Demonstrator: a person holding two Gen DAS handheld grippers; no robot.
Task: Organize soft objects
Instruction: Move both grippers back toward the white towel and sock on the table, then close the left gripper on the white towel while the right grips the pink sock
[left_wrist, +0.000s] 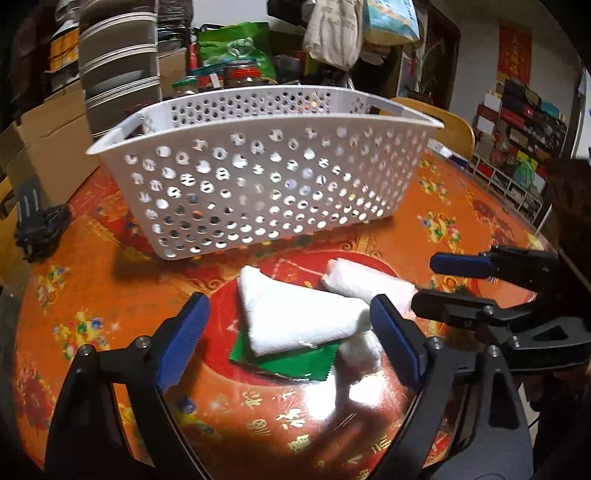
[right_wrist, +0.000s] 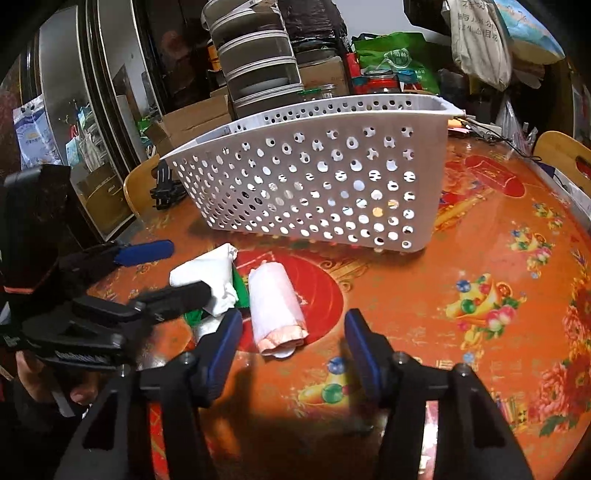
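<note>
Two grippers w/ blue ribbed pads, both spread wide, nothing held: left gripper (left_wrist: 291, 339) straddling folded white towel (left_wrist: 299, 317), right gripper (right_wrist: 293, 350) just short of rolled cloth (right_wrist: 275, 302). Towel: soft terry, wedge-shaped, lying on flat glossy green packet (left_wrist: 295, 362). Roll: white cylinder, pinkish end, beside towel. White plastic basket (left_wrist: 266, 177), round-perforated walls, behind both, apart. All on glossy orange-red floral tabletop (right_wrist: 461, 295).
</note>
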